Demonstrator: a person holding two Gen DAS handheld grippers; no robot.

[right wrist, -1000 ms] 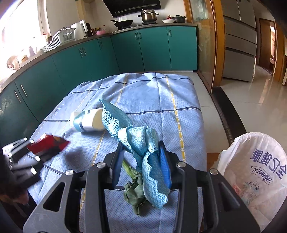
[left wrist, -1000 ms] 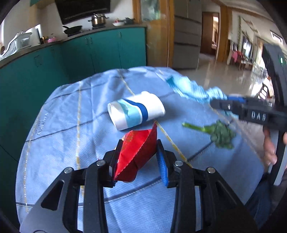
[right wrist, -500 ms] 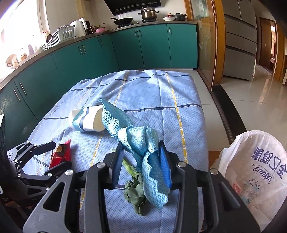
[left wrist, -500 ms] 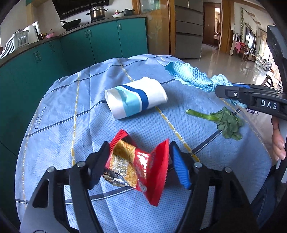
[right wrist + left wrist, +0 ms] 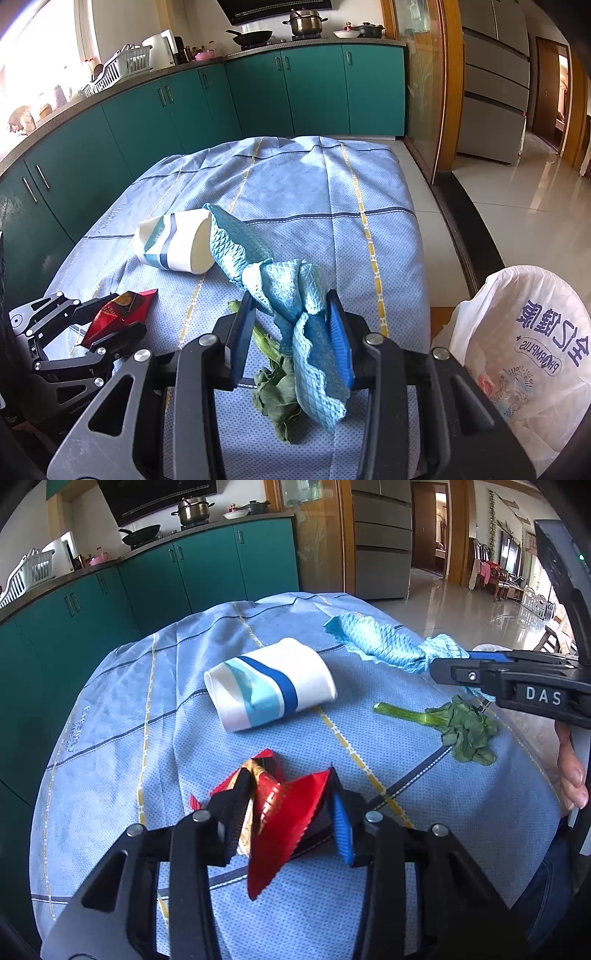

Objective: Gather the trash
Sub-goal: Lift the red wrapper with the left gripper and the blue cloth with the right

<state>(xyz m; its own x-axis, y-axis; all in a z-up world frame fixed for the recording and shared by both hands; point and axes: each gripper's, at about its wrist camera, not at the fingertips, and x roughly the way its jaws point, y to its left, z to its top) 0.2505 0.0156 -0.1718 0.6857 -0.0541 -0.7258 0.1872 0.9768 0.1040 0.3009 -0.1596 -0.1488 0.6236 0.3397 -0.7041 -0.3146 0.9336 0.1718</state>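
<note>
Fingers [image 5: 236,805] of the left gripper [image 5: 288,805] pinch the red wrapper [image 5: 284,819] between them; right gripper [image 5: 291,332] clamps the blue cloth [image 5: 295,295].

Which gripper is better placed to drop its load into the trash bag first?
Right. The white plastic bag sits just off the table's right edge, beside the right gripper holding the blue cloth. The left gripper, clamping the red wrapper, is across the table.

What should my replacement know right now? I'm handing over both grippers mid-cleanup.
Left gripper: shut on the crinkled red foil snack wrapper.
Right gripper: shut on the light-blue waffle cloth.
On the blue checked tablecloth: the tipped white paper cup with blue stripes and the wilted green leafy stalk.
The white plastic trash bag waits past the table's right edge.
Left: bag wrapper, cup, stalk.
</note>
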